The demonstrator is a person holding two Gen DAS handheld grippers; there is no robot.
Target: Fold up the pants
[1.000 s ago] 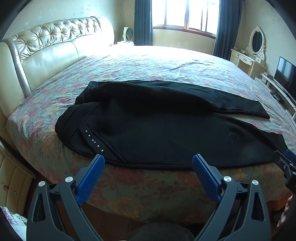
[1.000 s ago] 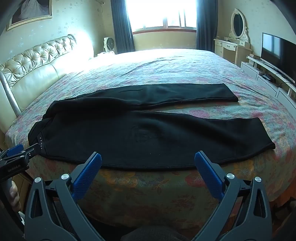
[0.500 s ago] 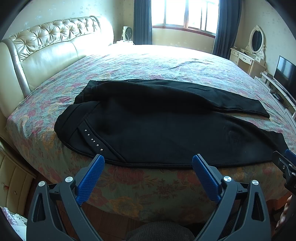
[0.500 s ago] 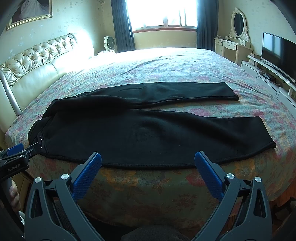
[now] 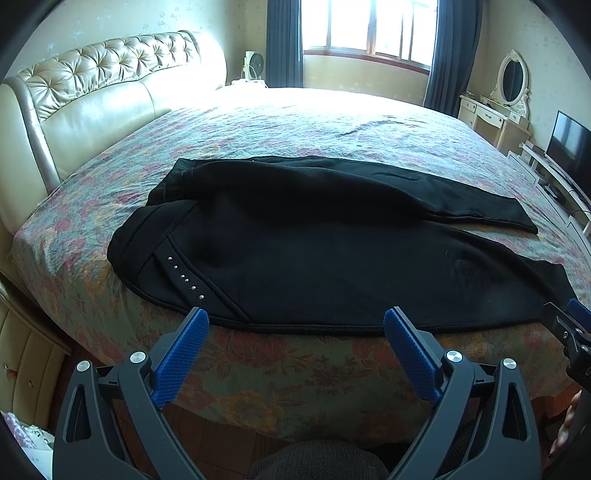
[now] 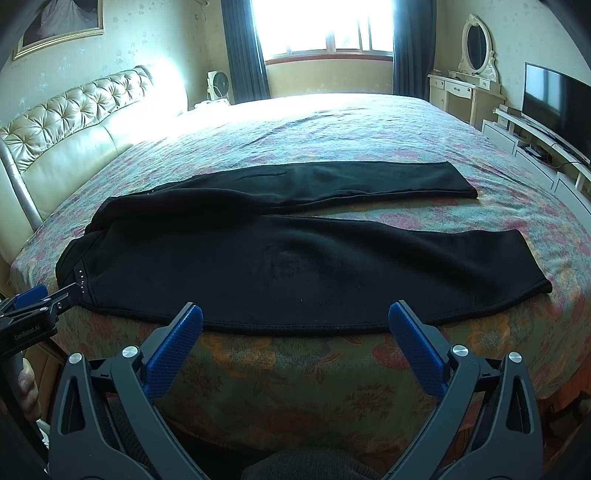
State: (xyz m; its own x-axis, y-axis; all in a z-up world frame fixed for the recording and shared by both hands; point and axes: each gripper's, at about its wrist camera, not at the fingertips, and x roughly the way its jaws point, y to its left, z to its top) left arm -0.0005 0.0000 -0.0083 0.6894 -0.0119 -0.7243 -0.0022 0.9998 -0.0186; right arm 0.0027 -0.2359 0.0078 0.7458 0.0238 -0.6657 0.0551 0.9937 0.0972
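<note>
Left gripper (image 5: 295, 325), right gripper (image 6: 295, 319): jaws wide apart, empty, short of black pants (image 6: 280, 254). Framed picture (image 6: 59, 22), upper left: right view only.

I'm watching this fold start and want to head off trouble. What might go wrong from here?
The black pants lie at the bed's near edge, so a tug could slide them off. Both tongs, left and right, are open and hold nothing. The legs are splayed apart, so a fold may come out uneven.

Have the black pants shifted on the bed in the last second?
No. The pants lie as before on the bed; only the cameras crept slightly closer.
</note>
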